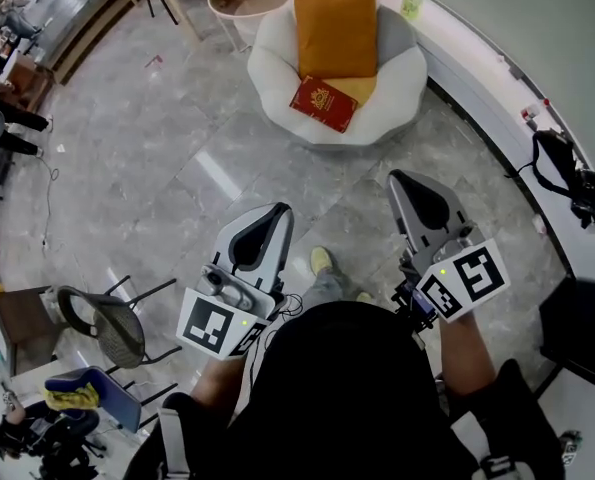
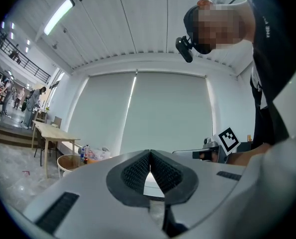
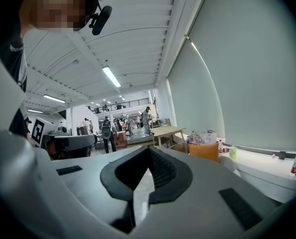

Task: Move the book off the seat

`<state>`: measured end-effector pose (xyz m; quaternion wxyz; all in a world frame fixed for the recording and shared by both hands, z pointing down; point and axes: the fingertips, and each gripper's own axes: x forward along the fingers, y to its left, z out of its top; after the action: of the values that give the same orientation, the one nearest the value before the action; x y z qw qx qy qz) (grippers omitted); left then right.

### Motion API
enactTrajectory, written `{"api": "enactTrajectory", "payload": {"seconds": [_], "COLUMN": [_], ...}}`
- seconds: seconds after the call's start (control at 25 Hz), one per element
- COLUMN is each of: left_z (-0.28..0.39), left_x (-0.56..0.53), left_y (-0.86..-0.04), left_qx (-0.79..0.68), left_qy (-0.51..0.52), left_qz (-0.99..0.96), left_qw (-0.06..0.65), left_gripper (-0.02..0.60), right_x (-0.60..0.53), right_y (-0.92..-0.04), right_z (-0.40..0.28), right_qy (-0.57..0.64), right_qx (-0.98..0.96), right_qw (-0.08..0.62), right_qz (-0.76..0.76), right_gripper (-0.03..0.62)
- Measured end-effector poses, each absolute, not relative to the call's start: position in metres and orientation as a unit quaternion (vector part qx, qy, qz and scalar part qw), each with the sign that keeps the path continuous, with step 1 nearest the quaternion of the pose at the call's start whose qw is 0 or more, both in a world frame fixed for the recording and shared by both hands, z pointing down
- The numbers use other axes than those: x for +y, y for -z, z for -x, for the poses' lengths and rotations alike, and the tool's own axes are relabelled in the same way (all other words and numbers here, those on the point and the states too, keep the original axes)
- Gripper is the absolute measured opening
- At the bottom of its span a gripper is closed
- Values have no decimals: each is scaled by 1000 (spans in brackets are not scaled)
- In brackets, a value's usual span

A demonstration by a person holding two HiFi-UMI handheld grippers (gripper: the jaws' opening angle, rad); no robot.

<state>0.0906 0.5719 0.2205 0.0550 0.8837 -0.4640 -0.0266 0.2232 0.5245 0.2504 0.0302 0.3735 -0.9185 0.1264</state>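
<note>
1. Book (image 1: 324, 103): red cover, lies flat on the white seat (image 1: 405, 80), front half, its top corner against the lower edge of the orange cushion (image 1: 335, 26). It sits skewed, 1 corner pointing to the seat's front lip.
2. Left gripper (image 1: 273, 218): held low by the person's body, jaws pressed together, nothing between them. Its own view confirms the ribbed pads meet at the tip (image 2: 150, 156).
3. Right gripper (image 1: 405, 184): same posture, jaws closed and empty; pads together (image 3: 148, 154).
4. Both grippers are well apart from the book, with bare grey floor (image 1: 207, 168) between. My reading: the approach has not begun.
5. To do it well, I judge: step in close first, then spread 1 gripper's jaws before reaching.
6. A flat book gives little to pinch. Best bet looks like the free edge nearest the seat front, 1 jaw slid under the cover side, 1 on top.
7. Risk, as I see it: the soft seat sinks under pressure, so the lower jaw may dig in, or only the cover may be caught and the book fan open.
8. Keep clear of the cushion when lifting.
</note>
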Motion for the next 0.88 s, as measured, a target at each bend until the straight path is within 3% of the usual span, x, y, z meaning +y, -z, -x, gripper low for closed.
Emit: {"api": "enactTrajectory", "payload": {"seconds": [0.88], "left_z": [-38], "left_x": [524], "left_y": [-225], "left_qx": [-450], "left_qy": [42], "left_qz": [-890], "left_qw": [65], "left_gripper": [12], "right_x": [477], "right_y": [-252], "right_z": [-181], "right_qy": [-120], "right_qx": [-902], "right_qw": [35], "right_qz": [-413], "right_gripper": [8]}}
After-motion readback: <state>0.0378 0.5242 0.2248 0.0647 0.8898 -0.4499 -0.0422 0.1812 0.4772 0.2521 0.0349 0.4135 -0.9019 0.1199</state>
